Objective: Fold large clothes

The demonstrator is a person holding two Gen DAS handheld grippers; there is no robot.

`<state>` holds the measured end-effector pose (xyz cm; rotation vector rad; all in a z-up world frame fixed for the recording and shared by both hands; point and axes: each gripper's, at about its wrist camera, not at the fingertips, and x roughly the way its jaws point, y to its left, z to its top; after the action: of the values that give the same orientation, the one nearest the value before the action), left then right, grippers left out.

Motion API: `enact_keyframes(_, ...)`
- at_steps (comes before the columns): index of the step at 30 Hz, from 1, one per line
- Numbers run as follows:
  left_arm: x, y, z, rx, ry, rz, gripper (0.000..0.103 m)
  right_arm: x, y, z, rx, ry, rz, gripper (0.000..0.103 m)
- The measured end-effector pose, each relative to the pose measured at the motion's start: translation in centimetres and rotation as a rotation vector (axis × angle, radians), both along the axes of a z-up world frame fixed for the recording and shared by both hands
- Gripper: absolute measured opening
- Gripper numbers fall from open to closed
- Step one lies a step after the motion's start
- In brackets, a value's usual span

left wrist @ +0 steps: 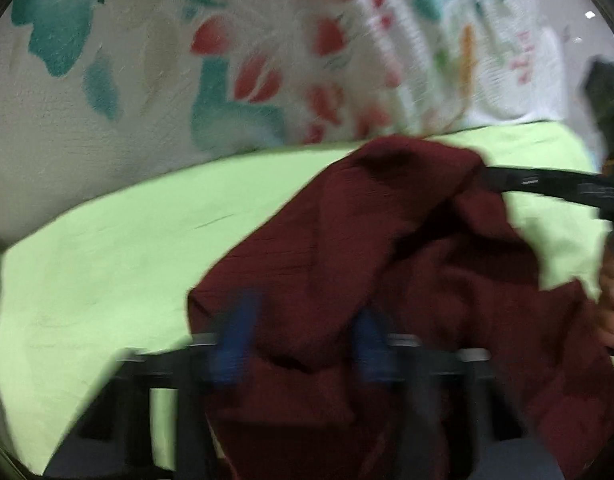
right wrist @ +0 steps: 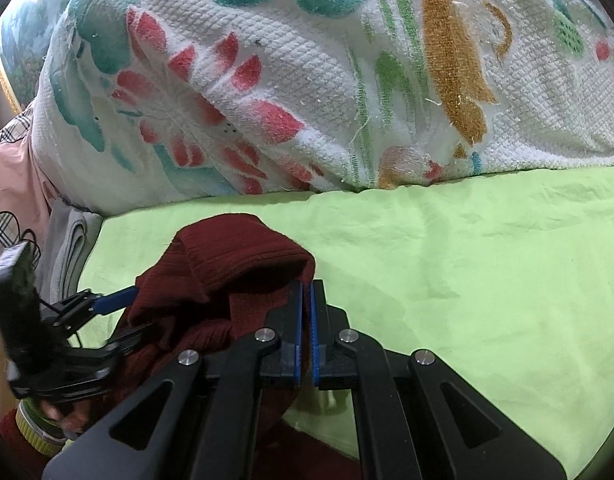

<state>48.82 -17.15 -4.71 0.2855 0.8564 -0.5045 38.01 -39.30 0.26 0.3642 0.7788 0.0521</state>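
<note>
The maroon garment (right wrist: 227,280) lies bunched on the green sheet (right wrist: 467,260). The right tongs (right wrist: 306,304) pinch only its edge, nearly closed; the left tongs (left wrist: 303,340) gape around a fold, gripping nothing. A tug could slip that thin hold.

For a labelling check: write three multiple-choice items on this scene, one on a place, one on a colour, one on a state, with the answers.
1. Where does the flowered towel lie?
A. behind the green sheet
B. under the garment
C. in a basket

2. What colour is the garment?
A. navy
B. maroon
C. grey

3. How do the right gripper fingers stand?
A. wide apart
B. closed on the garment's edge
C. closed on nothing

Answers:
1 A, it rises past the sheet's far edge.
2 B, dark red in both views.
3 B, cloth sits pinched between the blue pads.
</note>
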Motion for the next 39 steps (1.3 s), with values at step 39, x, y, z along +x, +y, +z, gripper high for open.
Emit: enact_keyframes(39, -20.3, 12.0, 3.2, -0.288, -0.092, 0.195, 0.002, -8.9, 4.5, -5.7, 0.457, 0.133, -0.020, 0.034)
